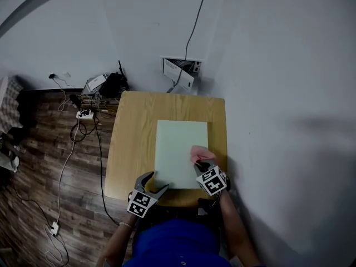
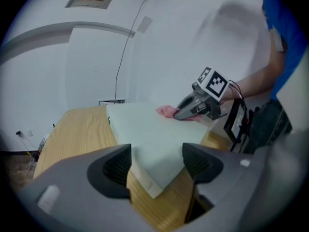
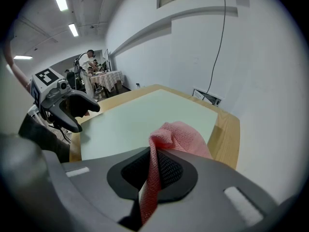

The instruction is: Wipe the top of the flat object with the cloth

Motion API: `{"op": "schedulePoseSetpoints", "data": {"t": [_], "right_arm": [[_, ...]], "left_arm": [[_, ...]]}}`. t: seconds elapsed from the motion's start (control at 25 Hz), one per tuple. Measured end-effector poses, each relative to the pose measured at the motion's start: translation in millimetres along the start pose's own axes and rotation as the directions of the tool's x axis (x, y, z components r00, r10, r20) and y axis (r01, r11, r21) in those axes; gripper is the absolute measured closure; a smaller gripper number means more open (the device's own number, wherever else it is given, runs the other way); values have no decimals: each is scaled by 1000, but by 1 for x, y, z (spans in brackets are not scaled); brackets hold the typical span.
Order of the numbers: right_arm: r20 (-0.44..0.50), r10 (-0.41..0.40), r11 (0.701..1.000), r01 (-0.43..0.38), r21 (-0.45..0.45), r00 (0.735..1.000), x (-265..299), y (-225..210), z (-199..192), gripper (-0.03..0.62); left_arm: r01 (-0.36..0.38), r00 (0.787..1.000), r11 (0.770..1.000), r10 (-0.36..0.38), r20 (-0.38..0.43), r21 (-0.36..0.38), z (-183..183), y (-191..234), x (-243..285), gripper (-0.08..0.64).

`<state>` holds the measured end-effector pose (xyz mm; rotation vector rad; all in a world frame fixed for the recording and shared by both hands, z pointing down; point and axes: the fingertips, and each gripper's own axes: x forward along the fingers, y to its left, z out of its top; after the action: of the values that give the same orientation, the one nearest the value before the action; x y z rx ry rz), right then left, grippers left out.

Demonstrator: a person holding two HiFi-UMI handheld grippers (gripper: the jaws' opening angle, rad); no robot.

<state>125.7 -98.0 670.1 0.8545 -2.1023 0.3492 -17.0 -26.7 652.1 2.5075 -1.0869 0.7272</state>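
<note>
A pale green flat board (image 1: 181,152) lies on the wooden table (image 1: 130,143). A pink mesh cloth (image 1: 199,153) rests on the board's right side near its front edge. My right gripper (image 1: 204,164) is shut on it, and in the right gripper view the cloth (image 3: 181,134) bunches out from between the jaws over the board (image 3: 140,117). My left gripper (image 1: 156,182) stands open at the board's near left corner. In the left gripper view that corner (image 2: 149,178) pokes between the spread jaws (image 2: 157,166) without touching either pad, and the right gripper (image 2: 186,112) shows beyond.
The table stands close to a white wall at the back and right. A wall box (image 1: 181,71) with cables is behind it. Power strips and wires (image 1: 83,114) lie on the wooden floor to the left. The person's blue clothing (image 1: 175,241) is at the table's front edge.
</note>
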Motion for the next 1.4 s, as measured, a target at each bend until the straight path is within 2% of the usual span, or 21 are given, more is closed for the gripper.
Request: {"op": "schedulePoseSetpoints", "data": {"t": [0.16, 0.24, 0.64, 0.72, 0.88, 1.04, 1.16, 1.24, 1.4], "right_arm": [[-6, -7, 1000, 7, 8, 1000, 1, 0, 0, 577], [-13, -19, 1000, 19, 17, 1000, 1, 2, 0, 577], [-37, -164, 984, 166, 63, 986, -3, 6, 5, 577], [-4, -187, 977, 187, 99, 982, -8, 9, 11, 577], [143, -192, 970, 166, 180, 971, -27, 27, 37, 577], [260, -136, 980, 92, 175, 956, -41, 59, 65, 577], [289, -50, 991, 11, 133, 956, -39, 90, 81, 577], [276, 16, 996, -40, 82, 961, -33, 113, 89, 577], [193, 121, 992, -115, -41, 974, -14, 146, 89, 577]], "left_arm": [[40, 998, 992, -34, -53, 117, -7, -8, 5, 218], [62, 996, 987, -52, -72, 147, -11, -10, 5, 216], [111, 992, 983, -102, -68, 149, -13, -5, 1, 218], [122, 991, 979, -111, -72, 162, -12, -4, 2, 219], [130, 990, 979, -120, -75, 156, -12, -3, 2, 219], [120, 992, 981, -112, -62, 151, -11, -4, 1, 219], [128, 991, 980, -119, -63, 153, -11, -3, 2, 219], [132, 990, 979, -124, -65, 154, -12, -2, 1, 219], [135, 990, 979, -127, -60, 154, -13, -3, 0, 219]]}}
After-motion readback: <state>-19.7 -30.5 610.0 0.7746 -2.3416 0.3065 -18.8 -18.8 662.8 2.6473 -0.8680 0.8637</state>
